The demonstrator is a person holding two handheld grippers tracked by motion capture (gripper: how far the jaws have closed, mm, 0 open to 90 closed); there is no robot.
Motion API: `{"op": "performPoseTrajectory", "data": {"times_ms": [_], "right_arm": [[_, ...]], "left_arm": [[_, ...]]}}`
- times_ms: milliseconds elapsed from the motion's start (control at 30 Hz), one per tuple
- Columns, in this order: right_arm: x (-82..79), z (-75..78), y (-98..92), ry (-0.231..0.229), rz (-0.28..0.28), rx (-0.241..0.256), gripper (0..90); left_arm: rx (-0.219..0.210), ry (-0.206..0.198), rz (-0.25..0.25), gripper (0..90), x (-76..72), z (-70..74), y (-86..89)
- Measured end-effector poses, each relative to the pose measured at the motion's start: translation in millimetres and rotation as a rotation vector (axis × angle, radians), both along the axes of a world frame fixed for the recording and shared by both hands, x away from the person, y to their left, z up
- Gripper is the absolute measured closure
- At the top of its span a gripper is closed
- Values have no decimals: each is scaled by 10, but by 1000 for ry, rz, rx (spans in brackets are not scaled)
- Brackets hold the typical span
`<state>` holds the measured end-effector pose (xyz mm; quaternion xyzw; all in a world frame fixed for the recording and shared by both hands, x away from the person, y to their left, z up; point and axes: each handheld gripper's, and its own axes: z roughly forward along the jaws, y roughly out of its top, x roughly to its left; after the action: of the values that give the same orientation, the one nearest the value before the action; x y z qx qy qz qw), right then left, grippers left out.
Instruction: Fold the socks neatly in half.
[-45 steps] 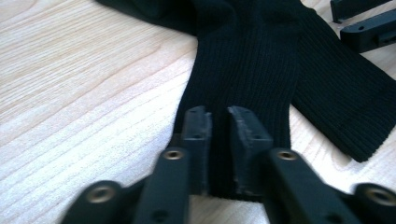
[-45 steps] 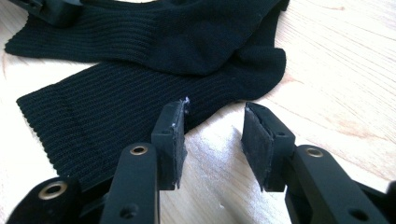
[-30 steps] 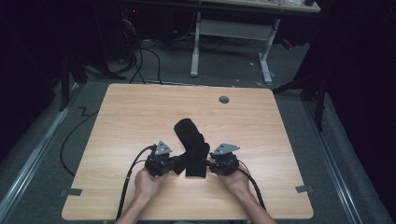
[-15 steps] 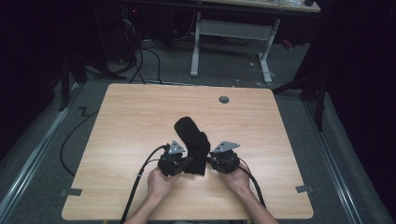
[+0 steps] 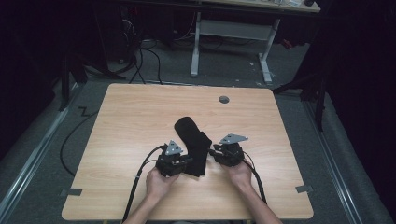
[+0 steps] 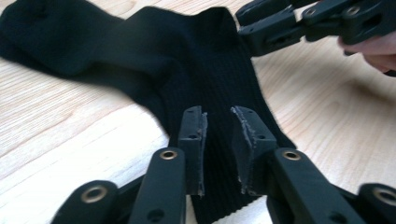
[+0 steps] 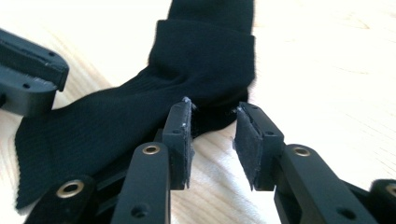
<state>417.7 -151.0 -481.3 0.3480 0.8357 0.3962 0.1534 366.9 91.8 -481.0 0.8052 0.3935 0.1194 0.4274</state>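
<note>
A black sock (image 5: 193, 139) lies flat near the table's front middle, its toe end pointing away and its ribbed cuff toward the person. My left gripper (image 5: 188, 161) sits at the cuff's left side. In the left gripper view its jaws (image 6: 218, 115) stand open just above the ribbed sock (image 6: 187, 60), gripping nothing. My right gripper (image 5: 215, 152) is at the sock's right edge. Its open jaws (image 7: 212, 111) straddle the sock's (image 7: 201, 60) border over bare wood. Each gripper view shows the other gripper: the right gripper (image 6: 299, 23) and the left gripper (image 7: 28, 74).
The wooden table (image 5: 140, 112) has a round grey grommet (image 5: 224, 99) at the back. Tape marks sit at its front corners (image 5: 71, 192) (image 5: 303, 188). Cables (image 5: 140, 177) trail off the front edge. A white desk frame (image 5: 233, 32) stands on the floor beyond.
The left gripper moved right to the sock's cuff. The sock, bunched up half a second ago, now lies flatter, and the right gripper has drawn slightly off its edge.
</note>
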Motion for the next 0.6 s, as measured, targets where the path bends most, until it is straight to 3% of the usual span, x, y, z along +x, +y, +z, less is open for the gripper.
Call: {"op": "performPoseTrajectory", "data": {"times_ms": [233, 400, 533, 600], "right_arm": [[48, -6, -27, 23, -33, 24, 643], [96, -63, 25, 18, -49, -33, 631], [182, -159, 37, 63, -81, -54, 627], [207, -179, 31, 72, -75, -58, 748]], "left_arm": [[47, 15, 34, 661, 54, -69, 3], [56, 23, 52, 628, 98, -111, -7], [66, 43, 48, 638, 125, -156, -14], [70, 46, 41, 656, 123, -171, -27]]}}
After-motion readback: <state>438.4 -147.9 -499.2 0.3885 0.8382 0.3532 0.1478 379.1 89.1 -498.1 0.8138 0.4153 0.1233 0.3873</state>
